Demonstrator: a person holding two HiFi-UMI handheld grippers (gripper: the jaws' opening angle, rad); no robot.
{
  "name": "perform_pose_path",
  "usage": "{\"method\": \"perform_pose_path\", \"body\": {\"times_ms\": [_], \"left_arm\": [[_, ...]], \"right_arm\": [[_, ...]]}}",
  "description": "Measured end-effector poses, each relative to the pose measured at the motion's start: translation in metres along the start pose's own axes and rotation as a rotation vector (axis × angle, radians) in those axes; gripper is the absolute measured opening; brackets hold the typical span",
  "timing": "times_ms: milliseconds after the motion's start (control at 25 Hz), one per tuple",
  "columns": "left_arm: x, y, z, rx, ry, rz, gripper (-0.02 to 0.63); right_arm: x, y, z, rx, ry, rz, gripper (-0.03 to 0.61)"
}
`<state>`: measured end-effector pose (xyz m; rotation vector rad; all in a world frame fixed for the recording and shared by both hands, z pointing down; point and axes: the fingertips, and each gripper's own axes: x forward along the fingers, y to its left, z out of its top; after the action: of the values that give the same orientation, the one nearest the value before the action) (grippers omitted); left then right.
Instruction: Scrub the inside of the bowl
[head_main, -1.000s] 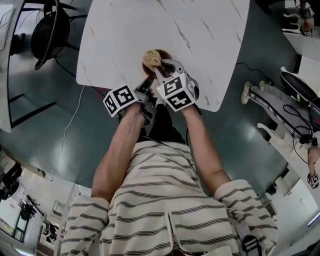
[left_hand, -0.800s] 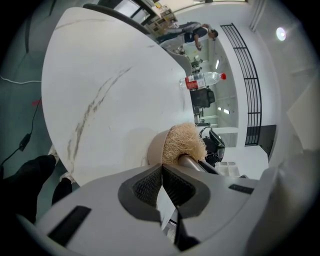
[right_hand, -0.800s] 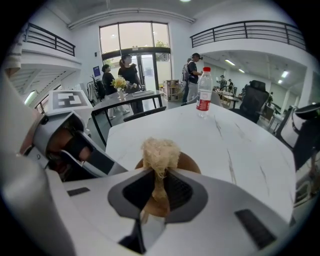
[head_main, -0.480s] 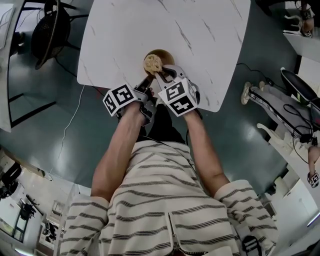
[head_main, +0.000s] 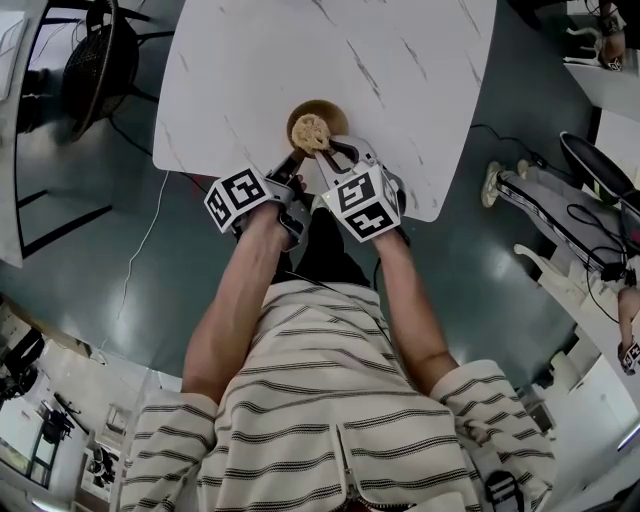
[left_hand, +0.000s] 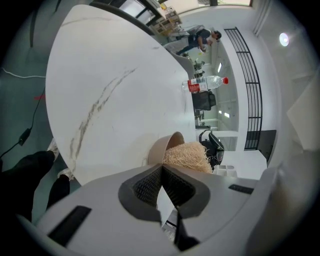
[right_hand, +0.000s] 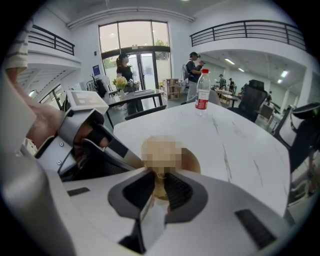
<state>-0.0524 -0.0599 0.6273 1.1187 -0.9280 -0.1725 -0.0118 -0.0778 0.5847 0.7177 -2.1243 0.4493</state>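
A tan bowl (head_main: 322, 112) stands near the front edge of the white marbled table (head_main: 400, 70). A straw-coloured fibre scrubber (head_main: 311, 132) sits inside it. My left gripper (head_main: 291, 162) is shut on the bowl's near-left rim; in the left gripper view the bowl (left_hand: 162, 146) rises straight from the closed pads, with the scrubber (left_hand: 186, 156) bulging beside it. My right gripper (head_main: 323, 150) comes down from the near right and is shut on the scrubber. In the right gripper view its pads (right_hand: 177, 189) pinch a tuft over the bowl (right_hand: 193, 163); a mosaic patch covers the rest of the scrubber.
A clear water bottle with a red cap (right_hand: 201, 90) stands far back on the table. The table's front edge (head_main: 300, 185) runs just under both grippers. A dark chair (head_main: 100, 60) stands on the floor at left. Someone's shoes (head_main: 497, 185) and cables lie at right.
The right gripper has drawn the scrubber a little toward the bowl's near right side. The left gripper and the bowl have stayed put.
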Motion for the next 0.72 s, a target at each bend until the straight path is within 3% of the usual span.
{"method": "perform_pose_path", "body": {"times_ms": [720], "left_arm": [[-0.001,-0.002,-0.001,0.010,-0.003,-0.009,0.006]], "right_arm": [[-0.003,-0.029,-0.006,-0.041,0.052,-0.077,0.067]]}}
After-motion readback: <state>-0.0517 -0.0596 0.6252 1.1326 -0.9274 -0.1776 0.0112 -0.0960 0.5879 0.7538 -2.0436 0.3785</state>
